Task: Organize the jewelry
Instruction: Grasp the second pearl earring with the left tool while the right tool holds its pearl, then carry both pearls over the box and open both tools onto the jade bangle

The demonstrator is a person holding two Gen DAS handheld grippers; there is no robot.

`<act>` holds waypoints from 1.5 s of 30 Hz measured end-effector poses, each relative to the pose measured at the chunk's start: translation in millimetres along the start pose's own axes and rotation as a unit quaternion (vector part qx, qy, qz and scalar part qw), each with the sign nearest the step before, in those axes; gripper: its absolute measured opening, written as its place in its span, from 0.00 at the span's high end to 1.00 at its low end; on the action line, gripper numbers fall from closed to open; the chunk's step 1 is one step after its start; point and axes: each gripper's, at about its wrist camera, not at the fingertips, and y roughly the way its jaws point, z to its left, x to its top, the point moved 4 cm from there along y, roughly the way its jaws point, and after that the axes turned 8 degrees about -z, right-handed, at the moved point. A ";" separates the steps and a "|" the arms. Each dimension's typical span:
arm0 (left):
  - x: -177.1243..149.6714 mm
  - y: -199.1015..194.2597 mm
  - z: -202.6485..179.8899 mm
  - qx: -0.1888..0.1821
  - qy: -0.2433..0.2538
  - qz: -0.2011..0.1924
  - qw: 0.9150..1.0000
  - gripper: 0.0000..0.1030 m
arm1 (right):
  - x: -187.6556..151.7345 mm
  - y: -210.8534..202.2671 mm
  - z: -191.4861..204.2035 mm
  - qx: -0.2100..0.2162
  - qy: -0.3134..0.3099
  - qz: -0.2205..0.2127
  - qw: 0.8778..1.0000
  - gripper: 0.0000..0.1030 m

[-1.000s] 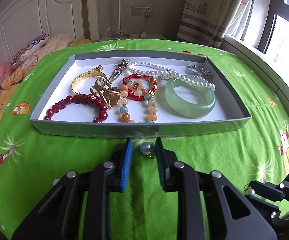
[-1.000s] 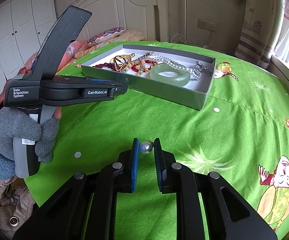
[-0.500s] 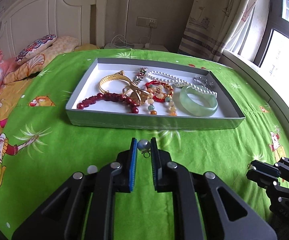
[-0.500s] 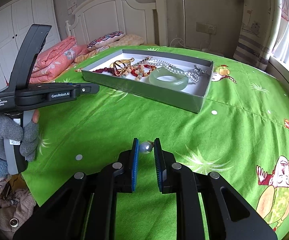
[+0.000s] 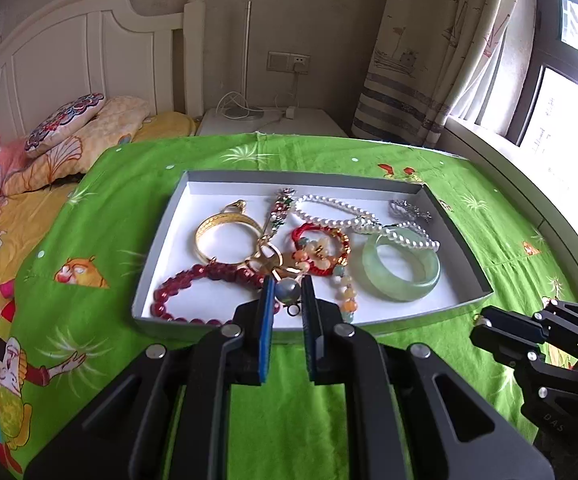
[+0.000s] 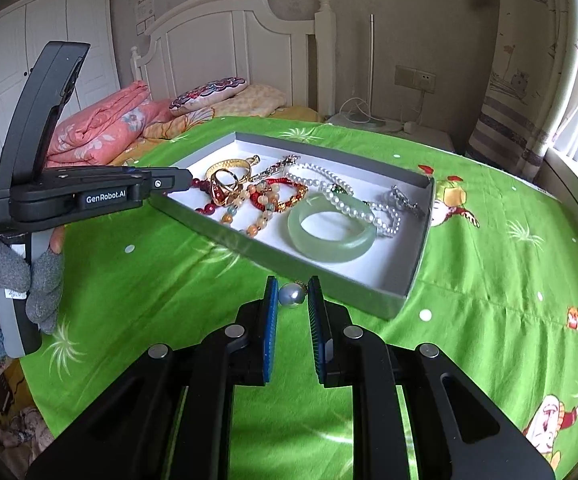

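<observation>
Left gripper (image 5: 287,292) clamped on a pearl earring (image 5: 287,290), right gripper (image 6: 293,294) on its twin (image 6: 291,294). Tray (image 5: 471,276) just ahead; release should be made low over bare floor.

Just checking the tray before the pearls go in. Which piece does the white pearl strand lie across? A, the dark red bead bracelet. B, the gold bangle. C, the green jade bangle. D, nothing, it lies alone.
C: the pearl strand runs over the far rim of the jade bangle in the tray, clear of the gold bangle and red beads.
</observation>
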 end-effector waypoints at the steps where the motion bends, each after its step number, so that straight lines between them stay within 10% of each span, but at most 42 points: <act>1: 3.2 4.3 -5.2 -0.004 0.004 0.000 1.000 0.88 | 4.3 3.6 -2.0 0.001 0.002 -0.002 1.000 0.83; 15: 31.6 48.2 -65.0 -0.141 -0.012 0.025 0.990 0.88 | 25.4 51.7 -26.6 -0.007 0.023 -0.001 1.000 0.84; 27: 28.9 81.8 -65.3 -0.154 -0.027 0.067 0.985 0.86 | 25.2 62.3 -39.5 -0.003 0.043 0.004 0.999 0.83; 39: 47.6 46.4 -44.4 -0.089 -0.025 -0.009 0.996 0.28 | 25.6 36.6 -65.1 -0.028 0.099 -0.024 0.994 0.77; 45: 64.4 -2.1 -29.2 -0.013 0.004 -0.105 0.994 0.02 | 27.8 11.9 -82.6 -0.046 0.141 -0.054 0.987 0.43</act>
